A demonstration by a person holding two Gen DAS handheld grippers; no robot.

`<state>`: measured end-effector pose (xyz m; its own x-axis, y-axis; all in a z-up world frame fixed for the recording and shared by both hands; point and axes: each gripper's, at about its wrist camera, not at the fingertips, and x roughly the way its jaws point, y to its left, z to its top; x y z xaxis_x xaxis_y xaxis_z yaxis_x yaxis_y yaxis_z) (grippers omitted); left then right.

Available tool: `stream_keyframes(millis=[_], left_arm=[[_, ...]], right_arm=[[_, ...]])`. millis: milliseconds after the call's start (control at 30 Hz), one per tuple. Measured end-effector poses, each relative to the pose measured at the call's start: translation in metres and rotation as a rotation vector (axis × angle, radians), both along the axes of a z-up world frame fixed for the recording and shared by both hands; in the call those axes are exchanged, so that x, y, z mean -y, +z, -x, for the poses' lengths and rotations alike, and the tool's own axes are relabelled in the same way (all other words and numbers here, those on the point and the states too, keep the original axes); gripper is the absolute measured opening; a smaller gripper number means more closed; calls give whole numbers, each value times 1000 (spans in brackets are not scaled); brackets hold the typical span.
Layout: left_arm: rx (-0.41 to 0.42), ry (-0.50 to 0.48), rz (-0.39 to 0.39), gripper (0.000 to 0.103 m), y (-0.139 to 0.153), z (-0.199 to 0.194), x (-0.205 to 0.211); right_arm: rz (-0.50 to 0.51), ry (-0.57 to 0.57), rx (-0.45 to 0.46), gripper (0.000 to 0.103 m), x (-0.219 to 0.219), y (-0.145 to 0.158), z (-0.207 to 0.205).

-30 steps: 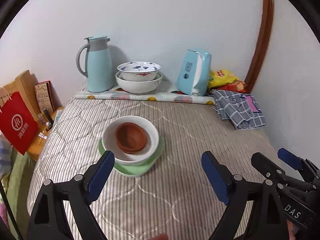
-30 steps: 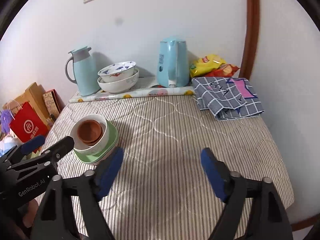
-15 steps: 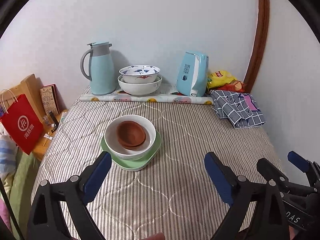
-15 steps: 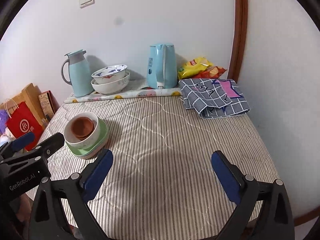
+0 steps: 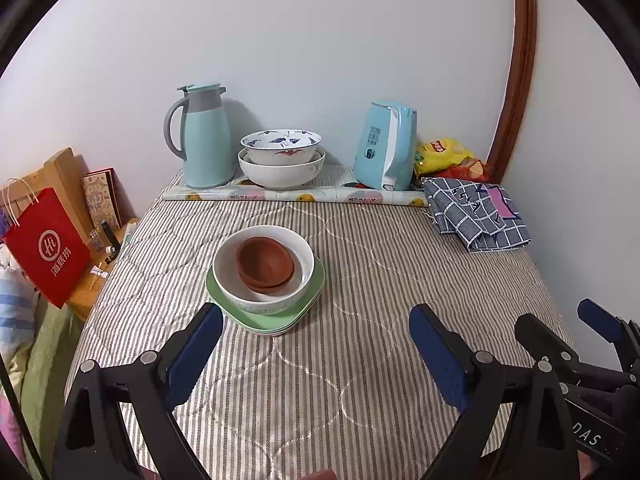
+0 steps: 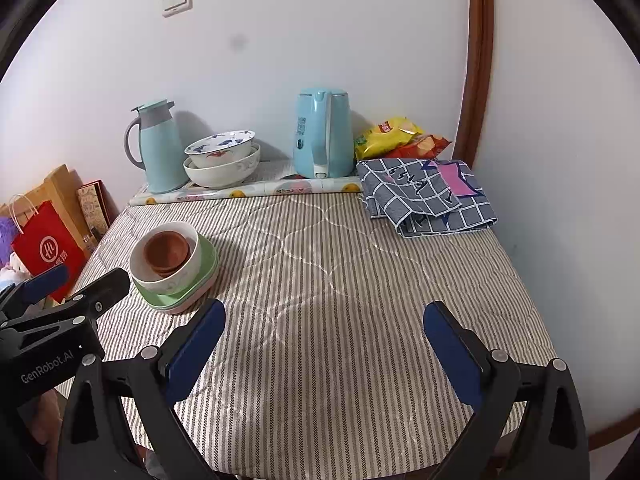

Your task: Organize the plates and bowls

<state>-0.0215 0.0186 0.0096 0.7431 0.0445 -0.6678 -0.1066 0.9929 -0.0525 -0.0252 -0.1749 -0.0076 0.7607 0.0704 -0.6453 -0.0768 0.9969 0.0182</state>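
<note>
Striped table (image 5: 360,360) | left tongs (image 5: 316,344) wide, empty | right tongs (image 6: 324,340) wide, empty

At the far left, a red paper bag (image 5: 48,246) carries a white circle logo above white characters too small to read. "GenRobot.AI" is printed in white on the left gripper (image 6: 50,366). "DAS" shows on the right gripper (image 5: 588,438), the rest cut off.

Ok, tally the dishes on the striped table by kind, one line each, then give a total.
Small brown bowls, nested in the white bowl: 2
White bowl on the green plates: 1
Pale green square plates, stacked: 2
Blue-patterned white bowl by the wall: 1
Large plain white bowl beneath it: 1
Total: 7
</note>
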Motion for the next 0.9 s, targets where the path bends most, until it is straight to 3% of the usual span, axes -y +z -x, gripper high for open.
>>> stream_keyframes(millis=[900], left_arm=[[0,1,-1,95,2,5,-1]], right_arm=[[-5,0,2,98,-1,2,3]])
